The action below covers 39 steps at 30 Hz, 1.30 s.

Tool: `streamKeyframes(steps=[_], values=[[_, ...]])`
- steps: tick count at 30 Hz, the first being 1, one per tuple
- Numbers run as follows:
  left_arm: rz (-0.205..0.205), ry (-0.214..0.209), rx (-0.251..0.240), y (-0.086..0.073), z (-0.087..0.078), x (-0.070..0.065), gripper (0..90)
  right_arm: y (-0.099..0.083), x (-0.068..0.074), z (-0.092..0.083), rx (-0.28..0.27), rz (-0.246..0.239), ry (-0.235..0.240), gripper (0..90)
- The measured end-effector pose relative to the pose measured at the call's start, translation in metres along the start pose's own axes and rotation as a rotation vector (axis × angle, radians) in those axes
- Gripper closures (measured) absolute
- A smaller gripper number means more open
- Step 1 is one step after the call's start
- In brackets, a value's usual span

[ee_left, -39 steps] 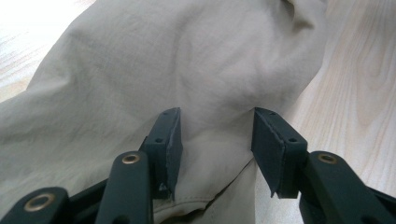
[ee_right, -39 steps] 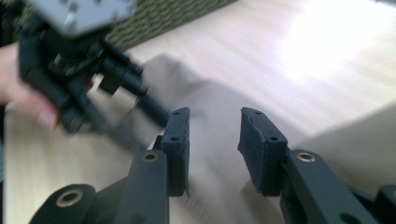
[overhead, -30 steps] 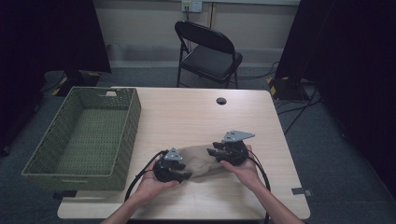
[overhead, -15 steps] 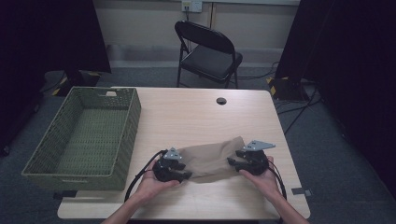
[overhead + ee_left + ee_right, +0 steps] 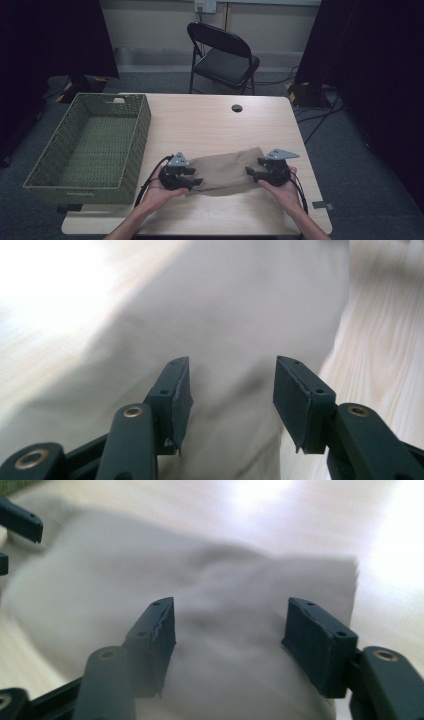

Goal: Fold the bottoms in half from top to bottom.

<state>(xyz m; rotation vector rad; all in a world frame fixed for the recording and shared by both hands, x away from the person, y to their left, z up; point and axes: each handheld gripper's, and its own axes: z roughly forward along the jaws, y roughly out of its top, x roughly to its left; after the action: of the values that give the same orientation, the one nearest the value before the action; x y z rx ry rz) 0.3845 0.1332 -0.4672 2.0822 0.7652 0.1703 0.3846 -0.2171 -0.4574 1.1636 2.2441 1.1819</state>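
From the high view, the folded tan cloth (image 5: pixel 222 171) lies at the pale wooden desk's (image 5: pixel 210 120) six o'clock edge, left claw (image 5: pixel 194 176) and right claw (image 5: pixel 250 173) flanking it; in the left gripper view and then the right gripper view, each claw gapes released over the fabric, the right claw's jaws having just been opening with nothing pinched between them, likely to let the fold settle.

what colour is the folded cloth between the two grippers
Plain tan, a khaki beige with no pattern: the folded tan cloth shows best in the high view.
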Motion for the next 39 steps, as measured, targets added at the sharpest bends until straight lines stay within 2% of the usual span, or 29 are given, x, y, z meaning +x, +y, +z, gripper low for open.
streamKeyframes(steps=[2, 3, 5, 7, 9, 10, 11, 14, 16, 22, 25, 27, 28, 29, 30, 31, 33, 35, 37, 39], values=[[-0.031, 0.022, -0.016, -0.001, -0.003, 0.01, 47.5, 0.008, -0.001, 0.003, -0.015, 0.011, 0.012, 34.1], [-0.028, 0.043, -0.004, -0.004, -0.001, 0.015, 46.2, 0.012, -0.001, 0.006, -0.017, 0.005, 0.004, 34.2], [-0.003, 0.101, 0.058, -0.012, 0.003, 0.023, 45.9, 0.014, -0.002, 0.015, -0.007, 0.006, 0.014, 34.0], [-0.043, 0.092, 0.065, -0.017, 0.004, 0.027, 46.4, 0.011, -0.006, 0.028, 0.043, 0.004, -0.001, 32.7], [-0.044, 0.074, 0.104, -0.02, 0.007, 0.026, 45.3, 0.002, -0.008, 0.036, 0.084, -0.024, -0.021, 32.4], [-0.038, 0.063, 0.108, -0.021, 0.009, 0.024, 44.1, -0.002, -0.011, 0.037, 0.077, -0.009, -0.008, 32.3], [-0.008, 0.081, 0.114, -0.021, 0.011, 0.02, 43.8, -0.003, -0.012, 0.037, 0.073, 0.005, -0.004, 32.4], [0.028, 0.09, 0.127, -0.02, 0.014, 0.01, 42.3, -0.005, -0.014, 0.038, 0.095, 0.043, -0.019, 32.5], [0.036, 0.079, 0.14, -0.02, 0.014, 0.007, 42.1, -0.006, -0.014, 0.041, 0.098, 0.034, -0.034, 32.5], [0.018, 0.033, 0.145, -0.021, 0.014, 0.001, 42.1, -0.005, -0.019, 0.046, 0.098, 0.009, -0.051, 32.5], [0.004, -0.004, 0.153, -0.022, 0.013, -0.005, 42.5, -0.004, -0.024, 0.05, 0.089, 0.003, -0.061, 32.5], [0.006, -0.032, 0.17, -0.02, 0.011, -0.008, 44.8, -0.002, -0.028, 0.051, 0.087, 0.0, -0.056, 32.4], [0.022, -0.033, 0.178, -0.019, 0.01, -0.009, 45.1, -0.001, -0.03, 0.052, 0.087, 0.002, -0.05, 32.4], [0.026, -0.044, 0.173, -0.018, 0.007, -0.008, 45.1, 0.0, -0.031, 0.052, 0.088, 0.021, -0.039, 32.2], [0.011, -0.057, 0.162, -0.017, 0.004, -0.006, 45.4, 0.002, -0.03, 0.047, 0.089, 0.049, -0.034, 30.9], [-0.01, -0.07, 0.134, -0.015, 0.0, -0.002, 45.6, 0.003, -0.029, 0.043, 0.085, 0.052, -0.037, 29.8], [-0.013, -0.037, 0.084, -0.013, -0.006, 0.003, 47.0, 0.007, -0.022, 0.028, 0.053, 0.016, -0.043, 29.5], [-0.046, -0.001, 0.049, -0.013, -0.007, 0.012, 47.1, 0.008, -0.018, 0.017, 0.023, 0.027, -0.028, 29.1], [-0.056, 0.025, 0.061, -0.015, -0.003, 0.018, 46.9, 0.008, -0.011, 0.007, 0.012, 0.021, -0.019, 29.2], [-0.057, 0.029, 0.095, -0.017, 0.004, 0.022, 47.0, 0.005, -0.004, 0.005, 0.036, 0.004, -0.015, 28.9]])
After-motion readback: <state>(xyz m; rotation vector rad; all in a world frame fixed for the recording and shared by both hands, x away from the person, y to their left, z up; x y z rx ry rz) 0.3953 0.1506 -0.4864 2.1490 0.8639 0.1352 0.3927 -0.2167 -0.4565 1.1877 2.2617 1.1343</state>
